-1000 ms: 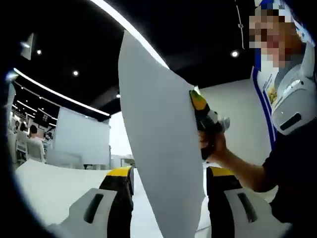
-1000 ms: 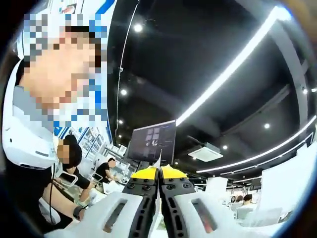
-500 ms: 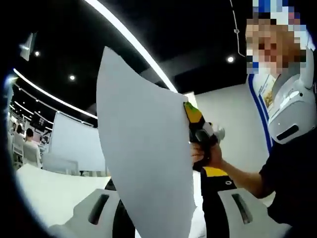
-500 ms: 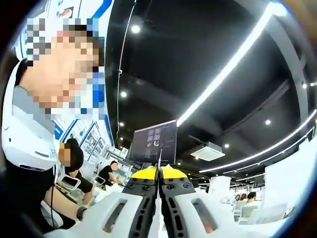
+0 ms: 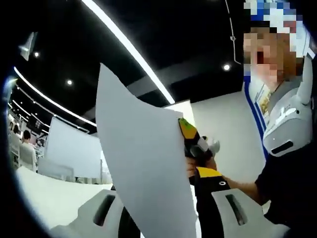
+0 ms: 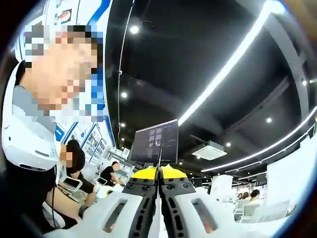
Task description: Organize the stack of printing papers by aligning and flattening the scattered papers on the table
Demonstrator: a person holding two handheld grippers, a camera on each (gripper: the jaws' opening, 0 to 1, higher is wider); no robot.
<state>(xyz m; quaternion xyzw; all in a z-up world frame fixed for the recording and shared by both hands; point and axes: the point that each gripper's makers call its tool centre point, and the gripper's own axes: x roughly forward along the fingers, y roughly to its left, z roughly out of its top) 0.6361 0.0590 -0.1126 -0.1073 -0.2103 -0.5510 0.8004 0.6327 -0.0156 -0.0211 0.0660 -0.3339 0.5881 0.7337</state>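
The sheet of paper (image 5: 148, 173) has swung lower between the left tongs (image 5: 163, 218), whose jaws stand spread around it. The right tongs (image 6: 159, 171) stay pinched on its edge, held aloft, so aligning remains undone.

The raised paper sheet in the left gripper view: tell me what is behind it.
Behind the paper sheet the right gripper pokes out at its edge, with the hand holding it. The sheet covers part of the left gripper's jaws.

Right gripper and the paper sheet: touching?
Touching. The right gripper view shows the right gripper shut on the paper sheet, seen edge-on between its yellow tips.
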